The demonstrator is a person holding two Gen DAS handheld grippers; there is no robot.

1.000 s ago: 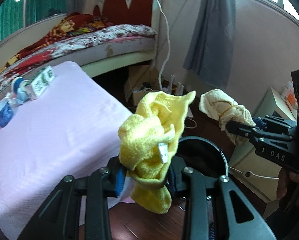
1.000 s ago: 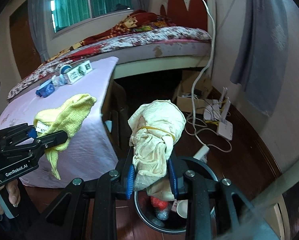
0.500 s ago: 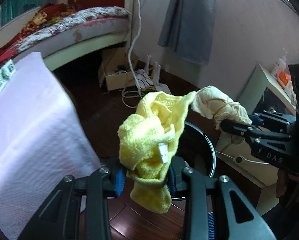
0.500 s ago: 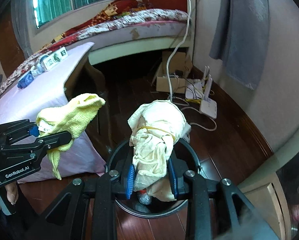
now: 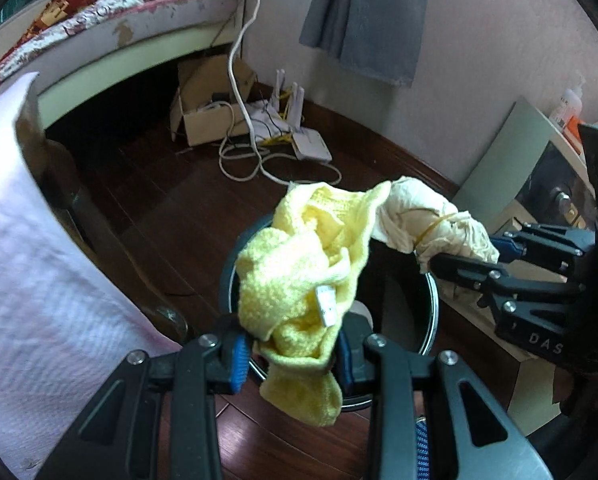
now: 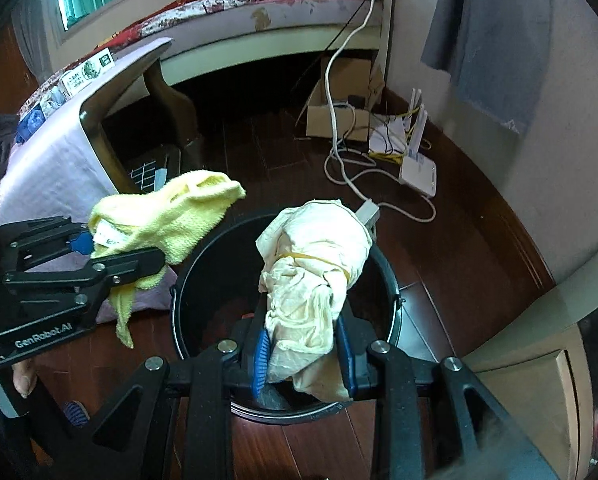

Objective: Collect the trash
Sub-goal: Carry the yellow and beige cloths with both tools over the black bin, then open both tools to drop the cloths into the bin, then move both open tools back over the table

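Left gripper (image 5: 295,354) clamps a yellow cloth (image 5: 305,276); right gripper (image 6: 303,354) clamps a cream rag bundle (image 6: 313,276). Lower centre, the black bin (image 6: 391,280): the cloth overhangs its rim and may land outside.

Yellow cloth (image 5: 307,280), cream rag (image 6: 315,276), black bin (image 6: 391,284), pink tablecloth (image 5: 39,280).

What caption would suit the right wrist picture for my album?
Right claw holds a cream rag over the black bin, while the left claw holds a yellow cloth beside it.
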